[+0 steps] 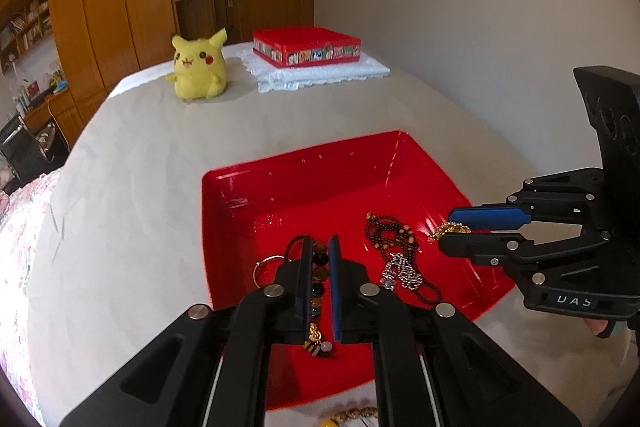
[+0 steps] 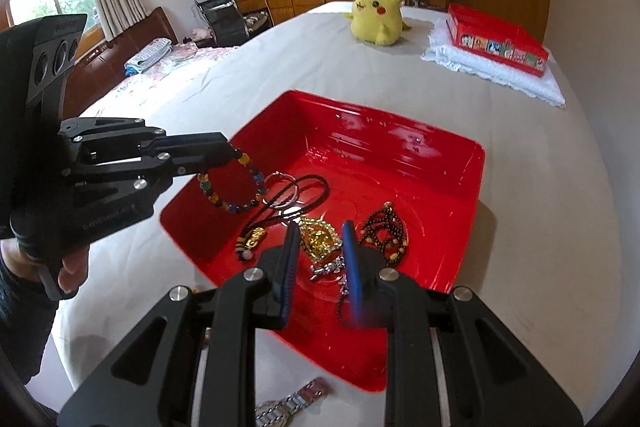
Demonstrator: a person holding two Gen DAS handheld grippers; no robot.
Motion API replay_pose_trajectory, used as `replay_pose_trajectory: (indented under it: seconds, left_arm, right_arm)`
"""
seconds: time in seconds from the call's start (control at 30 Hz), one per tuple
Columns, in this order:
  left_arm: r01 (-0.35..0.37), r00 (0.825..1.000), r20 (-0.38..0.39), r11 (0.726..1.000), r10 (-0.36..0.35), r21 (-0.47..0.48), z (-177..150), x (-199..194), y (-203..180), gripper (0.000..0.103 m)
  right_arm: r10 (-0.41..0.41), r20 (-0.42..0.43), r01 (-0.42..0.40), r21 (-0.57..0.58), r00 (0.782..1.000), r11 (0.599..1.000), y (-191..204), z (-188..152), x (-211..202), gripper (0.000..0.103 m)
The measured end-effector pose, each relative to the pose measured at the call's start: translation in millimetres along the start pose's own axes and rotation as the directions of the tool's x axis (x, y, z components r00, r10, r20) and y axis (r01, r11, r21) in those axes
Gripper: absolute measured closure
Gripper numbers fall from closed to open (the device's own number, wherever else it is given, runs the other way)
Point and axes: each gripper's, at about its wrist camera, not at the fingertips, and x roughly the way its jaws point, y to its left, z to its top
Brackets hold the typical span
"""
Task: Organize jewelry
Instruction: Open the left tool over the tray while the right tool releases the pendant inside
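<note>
A red tray (image 1: 304, 187) (image 2: 460, 163) sits on the beige cloth. My left gripper (image 1: 321, 247) (image 2: 228, 151) is shut on a multicoloured bead bracelet (image 1: 319, 273) (image 2: 232, 195), which hangs over the tray's left side. My right gripper (image 2: 320, 239) (image 1: 446, 229) is shut on a gold pendant (image 2: 320, 239) (image 1: 450, 229) above the tray's right part. In the tray lie a dark bead necklace (image 1: 390, 231) (image 2: 384, 231), a silver chain (image 1: 400, 269), a black cord with a metal ring (image 2: 296, 187) and a small gold charm (image 2: 254, 239).
A yellow Pikachu plush (image 1: 198, 67) (image 2: 378, 13) and a red tin box (image 1: 308, 47) (image 2: 496, 41) on a white lace cloth (image 1: 320, 73) stand at the far end. A silver watch (image 2: 292, 403) lies in front of the tray. A wall runs along the right.
</note>
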Motion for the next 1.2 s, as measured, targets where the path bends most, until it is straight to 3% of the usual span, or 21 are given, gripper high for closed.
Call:
replay_pose_trajectory:
  seconds: [0.8, 0.87, 0.93, 0.97, 1.1, 1.2]
  left_arm:
    - [-0.017, 0.995, -0.101, 1.0, 0.018, 0.008, -19.4, 61.3, 3.9, 0.095]
    - [-0.026, 0.995, -0.097, 1.0, 0.027, 0.013, -21.7, 60.3, 2.8, 0.088]
    - [-0.048, 0.995, -0.086, 0.999, 0.049, 0.017, -23.6, 55.4, 1.2, 0.063]
    - [-0.058, 0.995, -0.077, 0.998, 0.06, 0.021, -24.1, 51.0, -0.2, 0.061]
    - [-0.066, 0.996, -0.052, 0.997, 0.069, 0.048, -28.3, 25.9, -7.5, 0.06]
    - [-0.078, 0.997, -0.02, 0.995, 0.08, 0.064, -36.9, -3.4, -14.8, 0.052]
  right_arm:
    - [-0.055, -0.142, 0.054, -0.01, 0.988, 0.998, -19.7, -10.1, 67.8, 0.081]
    - [-0.057, -0.144, 0.055, -0.017, 0.988, 0.998, -17.1, -11.2, 67.6, 0.075]
    - [-0.067, -0.14, 0.064, -0.029, 0.988, 0.998, -13.7, -11.8, 65.7, 0.068]
    - [-0.076, -0.136, 0.071, -0.035, 0.988, 0.997, -11.7, -12.3, 63.4, 0.064]
    - [-0.082, -0.097, 0.08, -0.027, 0.992, 0.996, -8.7, -16.7, 43.2, 0.064]
    - [-0.079, -0.055, 0.078, -0.016, 0.995, 0.997, -7.1, -26.1, 13.0, 0.063]
